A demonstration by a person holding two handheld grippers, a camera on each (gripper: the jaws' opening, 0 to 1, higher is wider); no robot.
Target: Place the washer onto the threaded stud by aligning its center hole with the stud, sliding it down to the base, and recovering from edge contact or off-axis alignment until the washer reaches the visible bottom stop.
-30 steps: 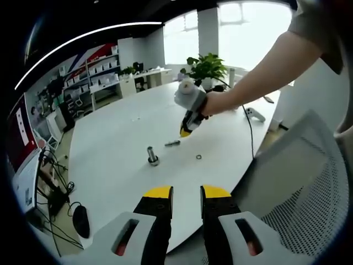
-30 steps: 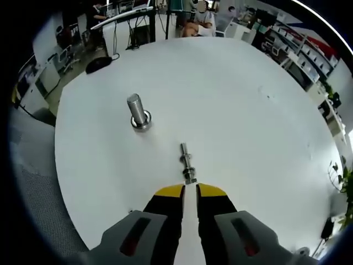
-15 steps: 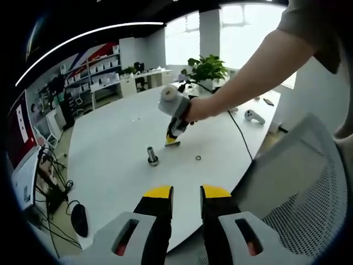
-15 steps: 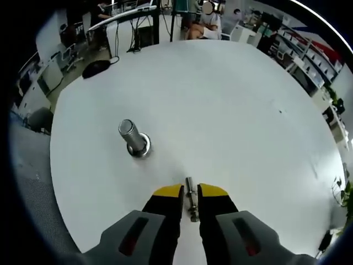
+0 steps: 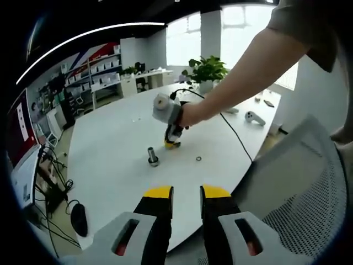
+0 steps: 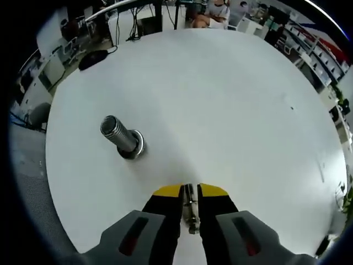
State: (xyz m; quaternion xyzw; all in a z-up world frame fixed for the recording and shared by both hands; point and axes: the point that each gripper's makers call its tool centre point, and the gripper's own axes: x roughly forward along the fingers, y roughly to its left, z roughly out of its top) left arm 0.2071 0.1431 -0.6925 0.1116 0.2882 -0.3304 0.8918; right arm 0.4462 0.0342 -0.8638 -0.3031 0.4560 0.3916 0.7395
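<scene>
R gripper [image 6: 189, 191] astride small bolt [image 6: 189, 205], not clamped; L gripper [image 5: 186, 192] empty, part open.
Washer [image 5: 198, 158] on tabletop [image 6: 231, 110]: thin, light, slick steel — pinch by rim, hole clear for stud [image 6: 120, 137].

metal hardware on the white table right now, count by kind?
Upright threaded stud: 1
Small bolt lying between the right gripper jaws: 1
Washer lying flat on the table: 1
Total: 3

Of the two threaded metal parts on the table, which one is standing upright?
The thick threaded stud stands upright on its flat round base, free on the white table. The thin bolt lies flat between the jaws of the right gripper.
</scene>
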